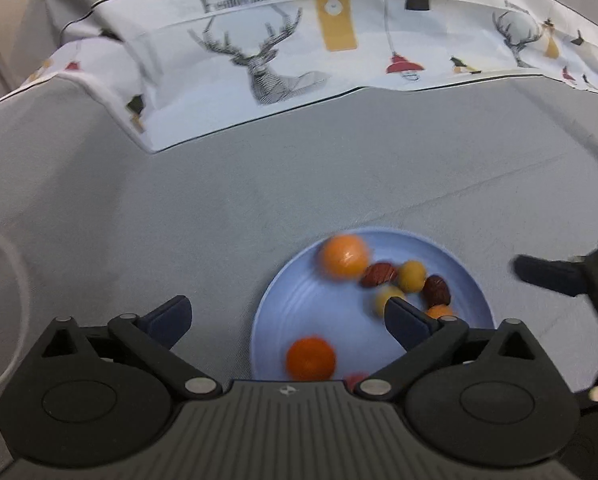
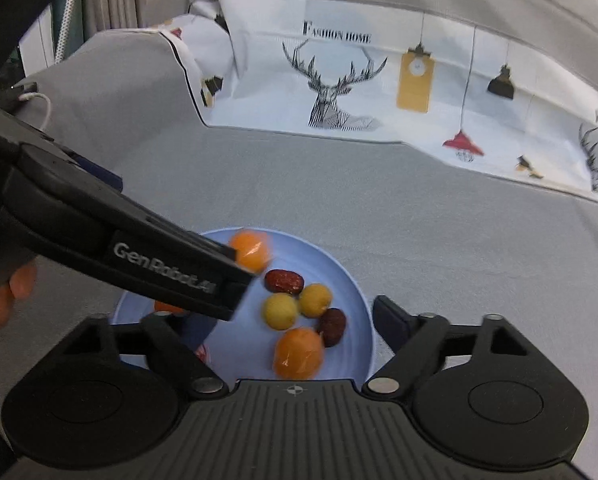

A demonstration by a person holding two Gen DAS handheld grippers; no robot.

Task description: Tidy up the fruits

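A light blue plate (image 1: 299, 300) on the grey cloth holds several fruits: oranges (image 1: 345, 257) (image 1: 310, 359), yellow round fruits (image 1: 411, 276) and dark red dates (image 1: 379, 274). My left gripper (image 1: 287, 320) is open and empty, low over the plate's left side. The plate (image 2: 351, 288) also shows in the right wrist view with an orange (image 2: 298, 353), yellow fruits (image 2: 280, 311) and dates (image 2: 284, 281). My right gripper (image 2: 283, 332) is open and empty above the plate's near edge. The left gripper's body crosses that view from the left and hides part of the plate.
A white printed cloth with deer and lamp pictures (image 1: 267, 68) lies along the back of the grey surface (image 1: 219, 200). A pale round rim (image 1: 3, 312) shows at the far left. The right gripper's finger (image 1: 551, 274) sticks in from the right.
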